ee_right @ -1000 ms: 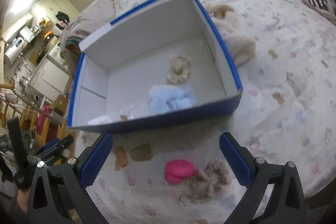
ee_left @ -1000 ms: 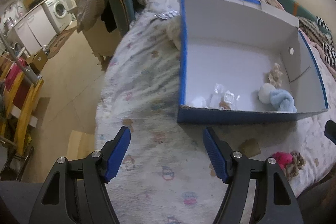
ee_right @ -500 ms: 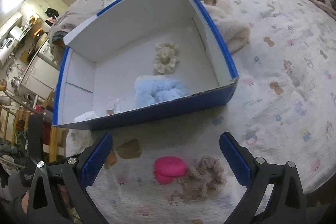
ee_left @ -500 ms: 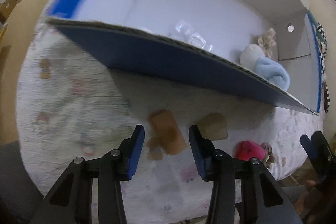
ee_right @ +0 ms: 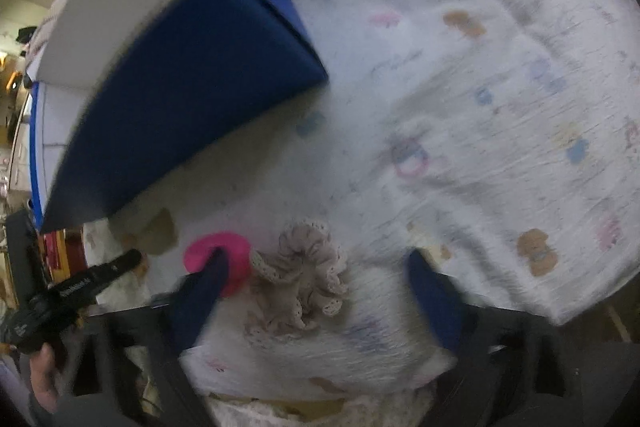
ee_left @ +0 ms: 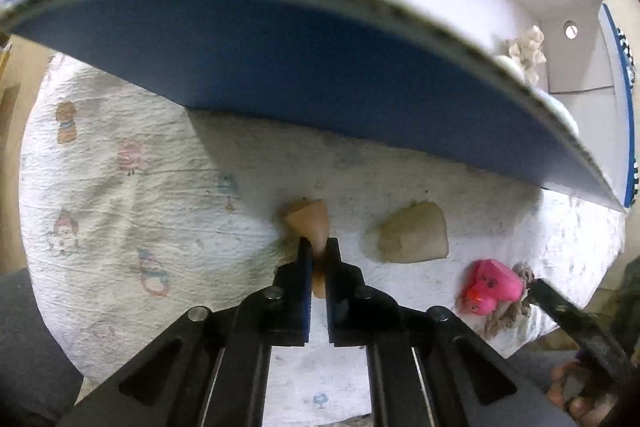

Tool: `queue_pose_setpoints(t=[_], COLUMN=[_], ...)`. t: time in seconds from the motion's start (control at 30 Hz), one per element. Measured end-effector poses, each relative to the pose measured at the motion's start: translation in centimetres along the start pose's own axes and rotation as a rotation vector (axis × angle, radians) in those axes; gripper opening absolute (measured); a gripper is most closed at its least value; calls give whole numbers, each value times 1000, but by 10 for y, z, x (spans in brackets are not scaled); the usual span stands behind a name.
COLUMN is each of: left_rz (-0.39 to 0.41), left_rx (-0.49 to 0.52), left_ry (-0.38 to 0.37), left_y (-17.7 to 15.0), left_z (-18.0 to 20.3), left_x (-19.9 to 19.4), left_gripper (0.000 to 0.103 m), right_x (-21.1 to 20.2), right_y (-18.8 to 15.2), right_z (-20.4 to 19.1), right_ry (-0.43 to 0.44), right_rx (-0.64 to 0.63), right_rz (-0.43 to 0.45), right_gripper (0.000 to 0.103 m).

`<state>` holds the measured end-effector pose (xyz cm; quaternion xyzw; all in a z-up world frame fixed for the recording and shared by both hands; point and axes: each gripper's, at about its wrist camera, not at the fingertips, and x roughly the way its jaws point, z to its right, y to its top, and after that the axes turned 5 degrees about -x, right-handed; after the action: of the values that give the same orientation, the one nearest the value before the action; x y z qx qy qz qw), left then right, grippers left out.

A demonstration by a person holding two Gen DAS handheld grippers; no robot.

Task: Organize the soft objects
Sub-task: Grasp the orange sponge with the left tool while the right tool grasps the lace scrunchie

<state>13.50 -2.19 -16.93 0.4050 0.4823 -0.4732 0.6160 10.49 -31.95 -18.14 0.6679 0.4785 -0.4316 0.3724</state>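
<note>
While the left gripper [ee_left: 316,255] pinches only the near tip of the tan sponge [ee_left: 310,223] below the blue box [ee_left: 280,67], it may slip free; the right gripper [ee_right: 316,279], half-open, straddles the beige scrunchie [ee_right: 304,275] ungripped

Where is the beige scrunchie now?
In the right wrist view, the beige scrunchie lies on the bedspread, touching the pink sponge, below the blue box.

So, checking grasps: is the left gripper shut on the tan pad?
Shut on it: the left gripper pinches the tan pad, lifting its edge off the quilt.
</note>
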Motion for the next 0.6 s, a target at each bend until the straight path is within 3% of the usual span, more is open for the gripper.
queue_pose_setpoints(t=[0.03, 0.1, 0.17, 0.2, 0.23, 0.33, 0.5, 0.6], left_rz=[9, 27, 32, 35, 36, 44, 67, 86], left_rx=[0, 7, 9, 5, 4, -7, -14, -9], left_ry=[-1, 8, 12, 10, 10, -7, -45, -46], left_y=[0, 0, 0, 0, 0, -2, -5, -9], left_z=[0, -2, -5, -7, -9, -14, -28, -30], left_x=[-3, -9, -13, -14, -16, -20, -31, -36], left_gripper=[5, 5, 5, 5, 5, 5, 5, 5], right_x=[4, 10, 10, 9, 7, -13, -61, -68], right_y=[-1, -3, -4, -4, -4, -1, -1, -4], right_z=[-3, -12, -17, -18, -18, -20, -39, -48], right_ry=[-3, -40, -49, -46, -54, -29, 96, 142], right_rx=[-17, -63, -83, -84, -87, -85, -136, -173], right_rz=[-18, -32, -25, -20, -4, 93, 312, 332], right_gripper=[56, 36, 29, 15, 10, 10, 10, 10])
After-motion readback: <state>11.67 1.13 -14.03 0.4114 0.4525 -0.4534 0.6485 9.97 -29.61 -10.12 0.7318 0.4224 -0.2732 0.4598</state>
